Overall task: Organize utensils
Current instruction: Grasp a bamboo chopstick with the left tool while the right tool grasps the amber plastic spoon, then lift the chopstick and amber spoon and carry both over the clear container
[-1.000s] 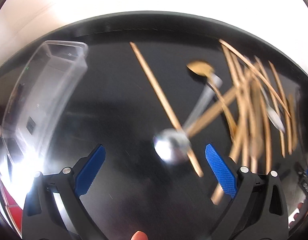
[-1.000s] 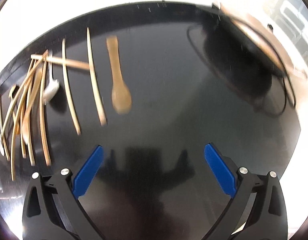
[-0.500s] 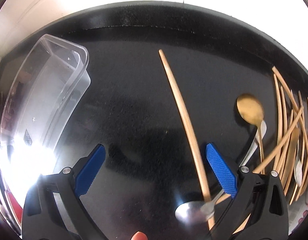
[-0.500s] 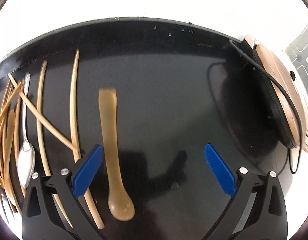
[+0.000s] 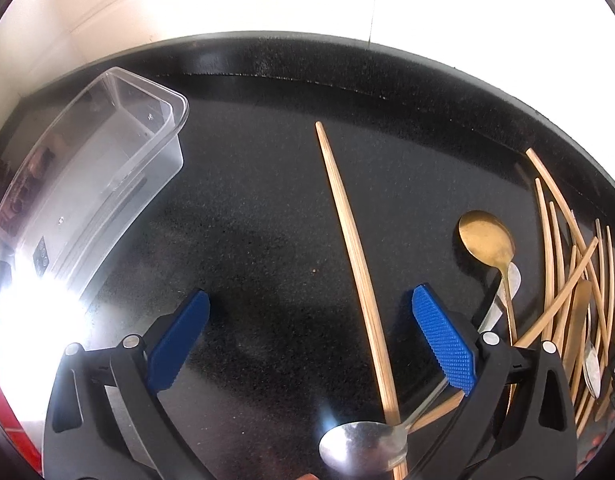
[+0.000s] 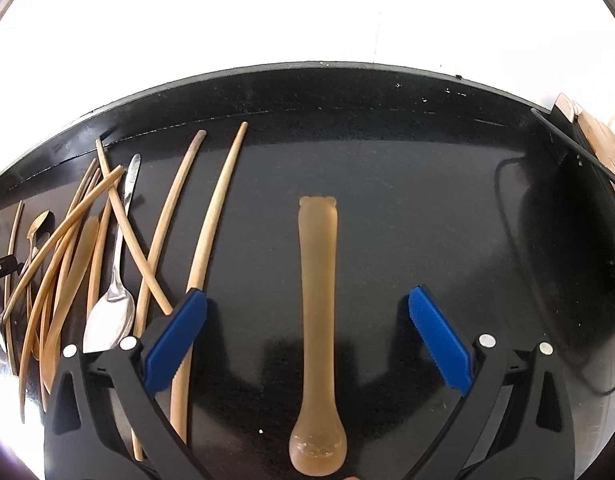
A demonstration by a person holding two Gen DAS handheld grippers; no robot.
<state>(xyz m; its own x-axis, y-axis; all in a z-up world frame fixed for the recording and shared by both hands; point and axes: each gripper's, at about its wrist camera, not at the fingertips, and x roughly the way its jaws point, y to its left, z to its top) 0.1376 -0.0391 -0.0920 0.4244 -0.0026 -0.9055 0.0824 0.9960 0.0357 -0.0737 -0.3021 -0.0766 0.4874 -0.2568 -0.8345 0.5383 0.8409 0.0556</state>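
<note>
1. Black countertop (image 5: 247, 220) carries a clear container (image 5: 87, 200) at far left.
2. Left gripper (image 5: 311, 340) is spread wide, empty, around a wooden chopstick (image 5: 355, 256).
3. Right gripper (image 6: 307, 340) is likewise spread, straddling a tan spoon (image 6: 318, 320), perhaps plastic.

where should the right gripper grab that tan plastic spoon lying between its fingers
Grip the tan plastic spoon by the middle of its handle, coming straight down from above. It lies flat on the black counter, handle pointing away and bowl nearest the camera, already centred between the open fingers of the right hand-held gripper. The handle is straight and even there, so closing across its width should hold it.
</note>
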